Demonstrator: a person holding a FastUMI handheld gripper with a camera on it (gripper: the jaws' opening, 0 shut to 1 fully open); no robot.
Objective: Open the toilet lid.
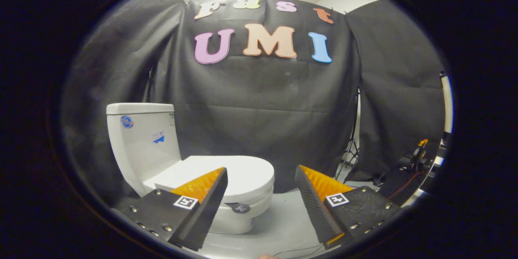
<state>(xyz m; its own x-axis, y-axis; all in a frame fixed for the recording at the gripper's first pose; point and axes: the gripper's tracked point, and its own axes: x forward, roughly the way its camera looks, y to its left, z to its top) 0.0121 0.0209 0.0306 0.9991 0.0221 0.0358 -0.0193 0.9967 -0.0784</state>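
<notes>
Ahead of your gripper [261, 180], jaws wide apart and empty, the toilet lid [238, 172] lies shut; you're approaching, so hook a finger under its front rim.

Staged recording booth, not real bathroom. Black cloth [263, 101] hung as walls, plain white room wall showing above it. White toilet [182, 166] (lid down) standing alone on pale floor [283, 218]. Light-stand tripod [351, 149] in gap between cloths; cables and equipment [417, 160] on floor beside it.
</notes>
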